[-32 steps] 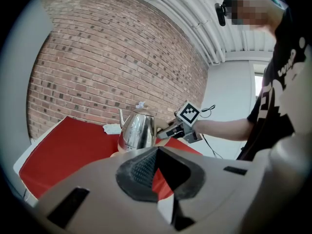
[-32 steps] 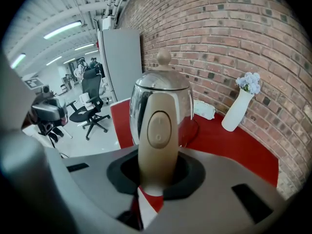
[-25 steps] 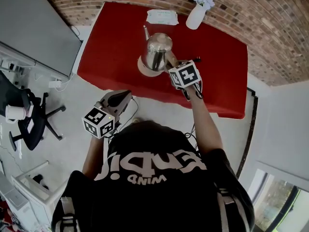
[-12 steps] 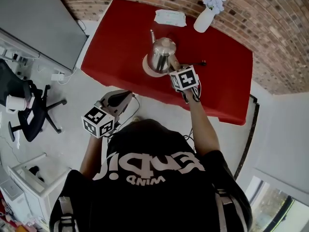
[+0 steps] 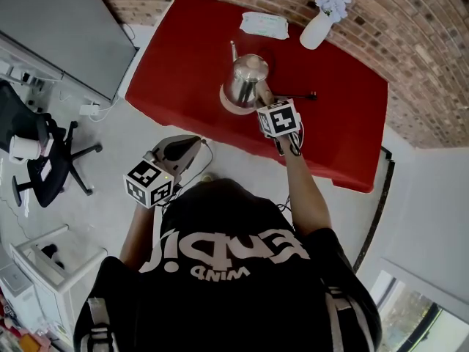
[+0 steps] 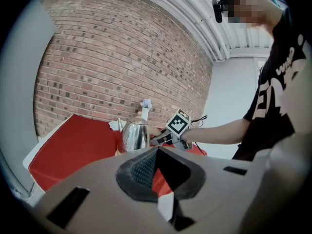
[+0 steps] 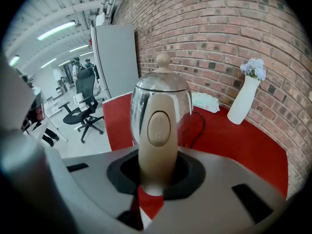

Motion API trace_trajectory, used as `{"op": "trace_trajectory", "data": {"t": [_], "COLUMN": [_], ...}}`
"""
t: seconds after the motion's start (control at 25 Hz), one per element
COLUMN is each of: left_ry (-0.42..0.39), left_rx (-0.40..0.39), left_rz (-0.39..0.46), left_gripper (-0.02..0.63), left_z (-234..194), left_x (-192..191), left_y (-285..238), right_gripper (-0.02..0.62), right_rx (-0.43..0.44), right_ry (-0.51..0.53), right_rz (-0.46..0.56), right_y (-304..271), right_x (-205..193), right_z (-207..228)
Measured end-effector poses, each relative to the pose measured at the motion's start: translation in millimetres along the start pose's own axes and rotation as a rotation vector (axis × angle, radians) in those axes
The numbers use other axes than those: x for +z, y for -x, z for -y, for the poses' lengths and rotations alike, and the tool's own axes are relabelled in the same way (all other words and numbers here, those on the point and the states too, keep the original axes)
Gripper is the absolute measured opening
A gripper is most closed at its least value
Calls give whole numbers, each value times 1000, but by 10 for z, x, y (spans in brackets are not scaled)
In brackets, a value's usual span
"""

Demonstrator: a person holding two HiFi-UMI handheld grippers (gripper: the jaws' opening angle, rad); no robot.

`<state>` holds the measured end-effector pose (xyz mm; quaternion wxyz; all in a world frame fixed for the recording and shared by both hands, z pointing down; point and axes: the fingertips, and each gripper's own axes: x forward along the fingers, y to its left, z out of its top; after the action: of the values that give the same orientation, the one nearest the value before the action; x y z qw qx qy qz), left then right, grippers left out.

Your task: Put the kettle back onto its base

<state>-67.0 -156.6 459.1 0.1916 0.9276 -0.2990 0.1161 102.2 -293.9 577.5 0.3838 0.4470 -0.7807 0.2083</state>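
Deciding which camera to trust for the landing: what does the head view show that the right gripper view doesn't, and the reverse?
Head view only: the beige base under the kettle, and the left gripper beside the red table. Right gripper view only: how the right gripper clamps the handle. Both: kettle, table, white vase.

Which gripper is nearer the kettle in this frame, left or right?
Right. The right gripper is shut on the kettle at its handle. The left gripper hangs off the near edge of the red table, well short of the kettle and touching nothing.
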Motion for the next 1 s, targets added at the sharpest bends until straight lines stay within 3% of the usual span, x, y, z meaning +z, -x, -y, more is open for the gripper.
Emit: {"op": "trace_trajectory", "data": {"t": [1.0], "left_ry": [13], "left_rx": [4], "left_rz": [-5], "left_gripper": [8], "left_z": [18], "left_x": [-78], "left_y": [38], "right_gripper": [72], "right_rx": [-22], "right_ry": [6], "right_rz": [21], "right_y": [-67], "right_x": [-116], "right_z": [-191]}}
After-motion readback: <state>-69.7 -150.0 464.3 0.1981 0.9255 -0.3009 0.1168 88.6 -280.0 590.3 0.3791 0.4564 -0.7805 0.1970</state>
